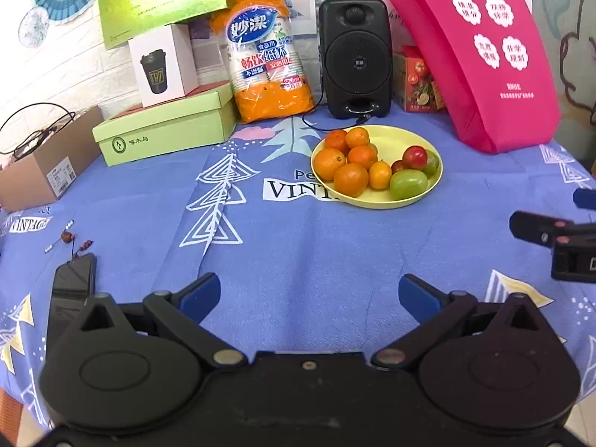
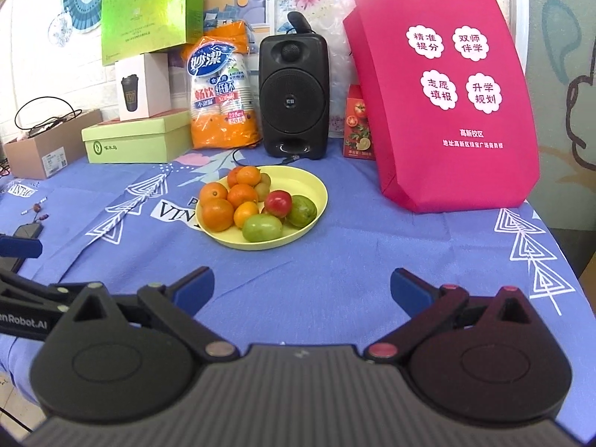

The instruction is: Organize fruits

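Note:
A yellow plate (image 1: 413,138) (image 2: 298,180) sits on the blue tablecloth and holds several oranges (image 1: 350,178) (image 2: 217,214), a red fruit (image 1: 414,156) (image 2: 278,203) and green fruits (image 1: 408,183) (image 2: 262,227). My left gripper (image 1: 308,296) is open and empty, above the cloth short of the plate. My right gripper (image 2: 301,290) is open and empty, also short of the plate. The right gripper shows at the right edge of the left wrist view (image 1: 551,236); the left gripper shows at the left edge of the right wrist view (image 2: 22,260).
Behind the plate stand a black speaker (image 1: 355,56) (image 2: 294,100), an orange pack of paper cups (image 1: 266,56), green boxes (image 1: 167,130) and a pink bag (image 1: 480,52) (image 2: 447,93). A phone (image 1: 72,287) and beads (image 1: 69,238) lie at the left. A cardboard box (image 1: 44,164) sits far left.

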The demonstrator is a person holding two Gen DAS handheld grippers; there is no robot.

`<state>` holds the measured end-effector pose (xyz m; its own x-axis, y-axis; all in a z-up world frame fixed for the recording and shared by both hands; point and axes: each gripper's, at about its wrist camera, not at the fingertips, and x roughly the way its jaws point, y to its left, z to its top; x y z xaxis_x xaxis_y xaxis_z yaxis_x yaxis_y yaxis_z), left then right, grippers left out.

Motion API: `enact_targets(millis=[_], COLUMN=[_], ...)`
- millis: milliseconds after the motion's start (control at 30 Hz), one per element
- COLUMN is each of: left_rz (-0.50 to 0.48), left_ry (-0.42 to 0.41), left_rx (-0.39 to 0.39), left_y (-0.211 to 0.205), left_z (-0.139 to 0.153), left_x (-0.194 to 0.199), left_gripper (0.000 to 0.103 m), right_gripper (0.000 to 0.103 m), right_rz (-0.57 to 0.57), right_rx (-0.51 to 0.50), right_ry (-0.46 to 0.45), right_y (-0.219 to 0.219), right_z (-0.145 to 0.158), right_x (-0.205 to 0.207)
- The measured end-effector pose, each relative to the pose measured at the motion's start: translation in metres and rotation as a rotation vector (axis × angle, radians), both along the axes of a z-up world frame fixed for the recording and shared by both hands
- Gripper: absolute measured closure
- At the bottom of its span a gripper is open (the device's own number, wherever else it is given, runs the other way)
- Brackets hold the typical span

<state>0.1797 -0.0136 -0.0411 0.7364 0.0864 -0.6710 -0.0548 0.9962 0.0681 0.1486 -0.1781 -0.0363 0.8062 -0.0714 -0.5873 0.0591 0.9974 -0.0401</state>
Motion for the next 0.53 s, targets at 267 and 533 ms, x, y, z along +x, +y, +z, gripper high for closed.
enact_targets(millis=[267,533], left_rz=[-0.002,0.07], left_ry=[-0.031,-0.044], left_rx=[-0.034,-0.058], left_y=[0.004,0.015], left_z=[0.009,0.011], left_x=[-0.015,-0.019], left_gripper=[0.0,0.0], right_gripper=[0.0,0.0], right_rz=[0.008,0.021], right_rx=[-0.005,-0.008], right_ry=[-0.008,-0.009], right_y=[0.002,0.004], right_z=[0.002,0.004], right_x=[-0.011,-0.013])
